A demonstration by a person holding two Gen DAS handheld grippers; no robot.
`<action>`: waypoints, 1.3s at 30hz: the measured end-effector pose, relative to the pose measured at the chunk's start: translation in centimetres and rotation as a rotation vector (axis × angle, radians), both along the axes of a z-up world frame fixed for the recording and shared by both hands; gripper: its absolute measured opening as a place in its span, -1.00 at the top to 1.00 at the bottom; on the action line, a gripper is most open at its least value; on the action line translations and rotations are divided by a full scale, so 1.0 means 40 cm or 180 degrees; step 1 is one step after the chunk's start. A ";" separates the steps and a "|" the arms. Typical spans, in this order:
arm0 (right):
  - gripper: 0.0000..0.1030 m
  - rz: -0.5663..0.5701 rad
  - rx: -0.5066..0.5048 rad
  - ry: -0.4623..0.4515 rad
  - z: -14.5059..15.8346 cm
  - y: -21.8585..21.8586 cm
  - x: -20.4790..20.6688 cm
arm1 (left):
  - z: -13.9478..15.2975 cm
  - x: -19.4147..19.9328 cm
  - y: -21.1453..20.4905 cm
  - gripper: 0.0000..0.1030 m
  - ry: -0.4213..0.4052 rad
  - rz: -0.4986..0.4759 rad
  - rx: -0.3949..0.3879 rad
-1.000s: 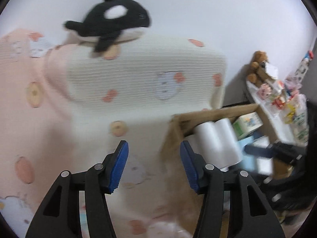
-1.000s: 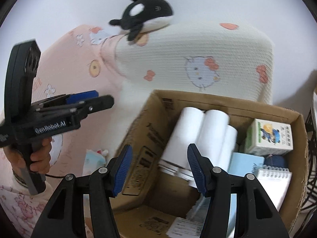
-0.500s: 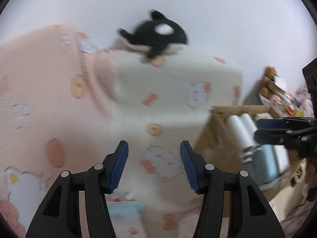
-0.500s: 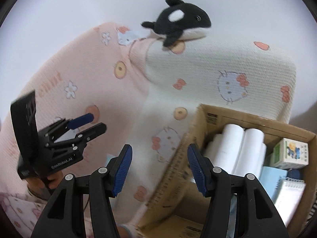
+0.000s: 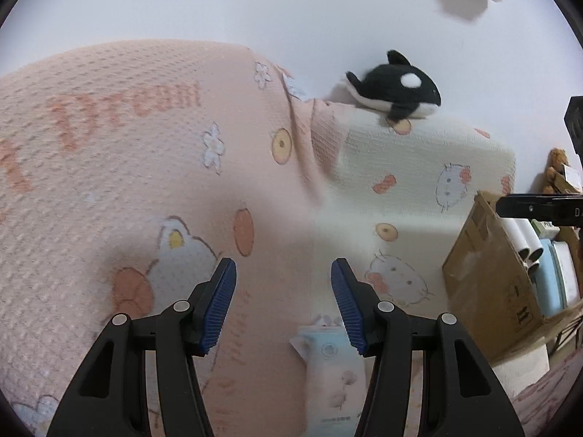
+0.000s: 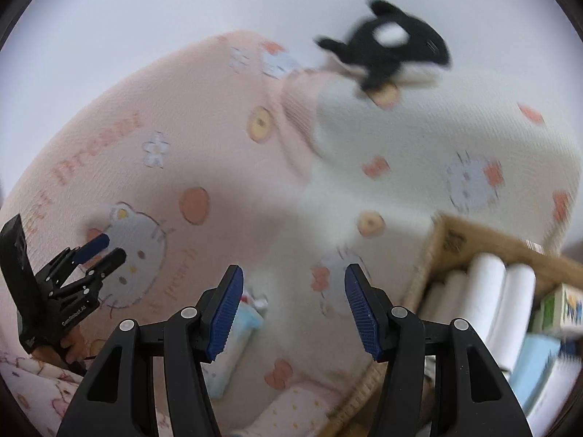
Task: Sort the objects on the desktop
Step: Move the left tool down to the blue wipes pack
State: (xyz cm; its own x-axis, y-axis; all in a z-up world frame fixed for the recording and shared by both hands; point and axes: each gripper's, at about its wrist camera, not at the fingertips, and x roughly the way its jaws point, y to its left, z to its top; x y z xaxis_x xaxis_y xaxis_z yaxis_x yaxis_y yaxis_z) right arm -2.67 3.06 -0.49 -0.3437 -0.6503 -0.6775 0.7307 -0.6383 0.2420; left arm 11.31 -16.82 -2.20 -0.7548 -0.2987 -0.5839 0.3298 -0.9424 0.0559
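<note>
- Since nothing sits between them, the left gripper [image 5: 283,304] and right gripper [image 6: 293,309] both hover with fingers spread.
- The pale-blue tissue pack [image 5: 333,371] lies on the bed at 6 o'clock, probably the next pick.
- The cardboard box [image 5: 488,273] waits at 3 o'clock, presumably to receive it.

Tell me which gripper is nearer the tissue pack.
Left, I'd judge. The left gripper hangs open right over the tissue pack; the right gripper is open too, the pack just left of it.

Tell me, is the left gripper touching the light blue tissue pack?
Apart. In the left wrist view, the open left gripper hovers above the tissue pack, fingers clear.
</note>
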 end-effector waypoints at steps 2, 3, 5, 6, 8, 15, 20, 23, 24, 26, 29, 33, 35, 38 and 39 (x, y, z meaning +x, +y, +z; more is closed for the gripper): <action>-0.27 0.0092 -0.0119 0.0101 0.006 -0.025 0.012 | -0.003 0.001 -0.002 -0.14 0.0014 -0.0038 0.0035; -0.32 0.0102 -0.0157 0.0103 0.002 -0.040 0.014 | -0.011 -0.001 -0.001 -0.14 0.0005 -0.0053 0.0054; -0.32 0.0190 -0.0263 0.0074 -0.022 -0.071 0.024 | -0.045 -0.009 -0.006 -0.14 -0.0072 -0.0085 0.0140; -0.32 0.0245 -0.0319 0.0029 -0.037 -0.084 0.027 | -0.065 -0.017 -0.012 -0.14 -0.0140 -0.0057 0.0199; -0.32 0.0423 -0.0403 -0.0158 -0.083 -0.114 0.032 | -0.120 -0.043 -0.032 -0.14 -0.0389 0.0104 0.0381; -0.32 0.0514 -0.0140 -0.0400 -0.190 -0.180 0.039 | -0.275 -0.061 -0.105 -0.14 -0.0680 0.0234 0.1472; -0.35 0.0582 -0.0008 -0.0701 -0.239 -0.217 0.045 | -0.346 -0.057 -0.117 -0.14 -0.0756 0.0245 0.1792; -0.35 0.0568 0.0036 -0.0899 -0.276 -0.234 0.036 | -0.378 -0.062 -0.117 -0.14 -0.0858 0.0159 0.1896; -0.35 0.0566 0.0017 -0.0964 -0.288 -0.238 0.033 | -0.391 -0.064 -0.118 -0.14 -0.0896 0.0152 0.1928; -0.35 0.0547 0.0002 -0.1128 -0.318 -0.248 0.028 | -0.409 -0.072 -0.123 -0.14 -0.0931 0.0168 0.2000; -0.35 0.0461 0.0006 -0.1366 -0.367 -0.260 0.015 | -0.430 -0.085 -0.132 -0.14 -0.0897 0.0157 0.2127; -0.35 0.0336 -0.0007 -0.1594 -0.425 -0.264 -0.001 | -0.448 -0.101 -0.137 -0.13 -0.0903 0.0121 0.2244; -0.35 0.0308 -0.0026 -0.1699 -0.455 -0.266 -0.004 | -0.458 -0.105 -0.132 -0.13 -0.0952 0.0104 0.2246; -0.36 0.0291 -0.0004 -0.1941 -0.502 -0.271 -0.011 | -0.476 -0.107 -0.124 -0.13 -0.1049 0.0058 0.2247; -0.36 0.0290 -0.0026 -0.2017 -0.515 -0.274 -0.015 | -0.481 -0.108 -0.122 -0.13 -0.1080 0.0042 0.2257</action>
State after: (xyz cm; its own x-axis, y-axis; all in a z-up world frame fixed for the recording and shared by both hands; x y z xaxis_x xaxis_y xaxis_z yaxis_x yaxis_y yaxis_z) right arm -3.26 -7.90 -21.09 0.1789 -0.6641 -0.7259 0.4956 -0.5766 0.6496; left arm 7.00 -21.69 -21.43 -0.5001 0.2237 -0.8366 0.4139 -0.7868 -0.4578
